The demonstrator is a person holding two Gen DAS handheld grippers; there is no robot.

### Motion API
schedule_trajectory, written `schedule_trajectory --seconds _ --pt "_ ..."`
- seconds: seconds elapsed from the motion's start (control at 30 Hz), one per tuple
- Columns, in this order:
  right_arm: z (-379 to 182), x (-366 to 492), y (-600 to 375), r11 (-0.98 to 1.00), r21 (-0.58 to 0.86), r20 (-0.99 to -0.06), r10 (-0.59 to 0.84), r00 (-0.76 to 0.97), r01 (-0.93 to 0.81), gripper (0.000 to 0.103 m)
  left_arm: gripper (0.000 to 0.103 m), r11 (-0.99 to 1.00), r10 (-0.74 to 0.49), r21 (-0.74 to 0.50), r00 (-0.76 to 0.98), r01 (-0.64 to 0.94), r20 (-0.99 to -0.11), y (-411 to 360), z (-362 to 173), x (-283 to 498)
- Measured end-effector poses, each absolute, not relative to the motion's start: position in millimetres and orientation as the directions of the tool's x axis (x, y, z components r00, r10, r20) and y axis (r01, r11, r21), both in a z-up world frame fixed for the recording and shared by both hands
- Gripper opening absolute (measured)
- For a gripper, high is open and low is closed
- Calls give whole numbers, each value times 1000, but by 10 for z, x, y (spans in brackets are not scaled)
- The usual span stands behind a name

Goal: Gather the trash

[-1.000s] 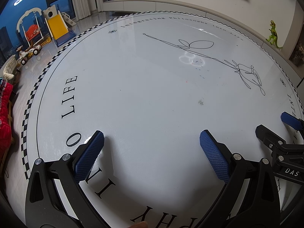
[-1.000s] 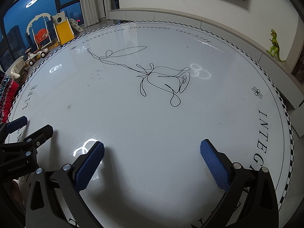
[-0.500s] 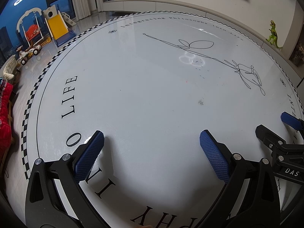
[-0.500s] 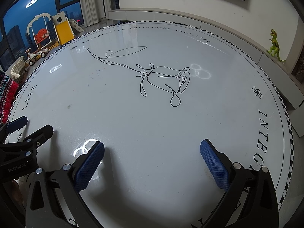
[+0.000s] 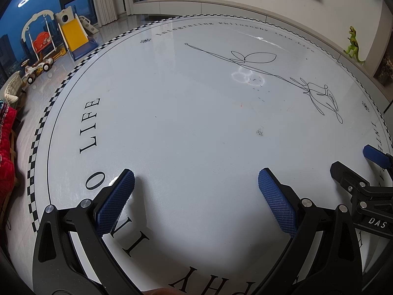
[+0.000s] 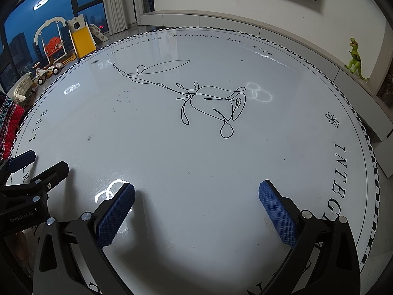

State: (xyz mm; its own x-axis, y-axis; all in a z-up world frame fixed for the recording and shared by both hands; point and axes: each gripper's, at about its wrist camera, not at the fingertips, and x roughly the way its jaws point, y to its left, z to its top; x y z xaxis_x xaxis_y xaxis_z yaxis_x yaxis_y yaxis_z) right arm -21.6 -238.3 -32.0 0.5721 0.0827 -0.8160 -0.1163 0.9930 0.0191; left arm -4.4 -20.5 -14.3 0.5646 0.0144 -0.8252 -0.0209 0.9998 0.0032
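Observation:
My left gripper (image 5: 195,180) is open and empty, low over the near part of a round white table (image 5: 184,113) printed with black lettering and a line drawing. My right gripper (image 6: 196,195) is open and empty too, over the same table (image 6: 196,152). Each gripper shows at the edge of the other's view: the right one (image 5: 353,164) at the right, the left one (image 6: 41,162) at the left. No piece of trash shows in either view, only small dark specks (image 5: 259,132) and crumbs (image 6: 125,95) on the tabletop.
Children's toys, a yellow slide (image 5: 73,36) and a swing (image 6: 52,41), stand on the floor at the far left. A green toy dinosaur (image 5: 353,44) stands on a low ledge at the right. A red cloth (image 5: 6,152) lies at the left edge.

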Motion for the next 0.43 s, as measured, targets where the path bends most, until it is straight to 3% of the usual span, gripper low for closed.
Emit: schedule_trajectory --seconds 0.43 --pt "-320 -215 -2382 993 19 -816 83 572 -116 100 97 1000 14 3 565 -21 -825 -203 -142 -44"
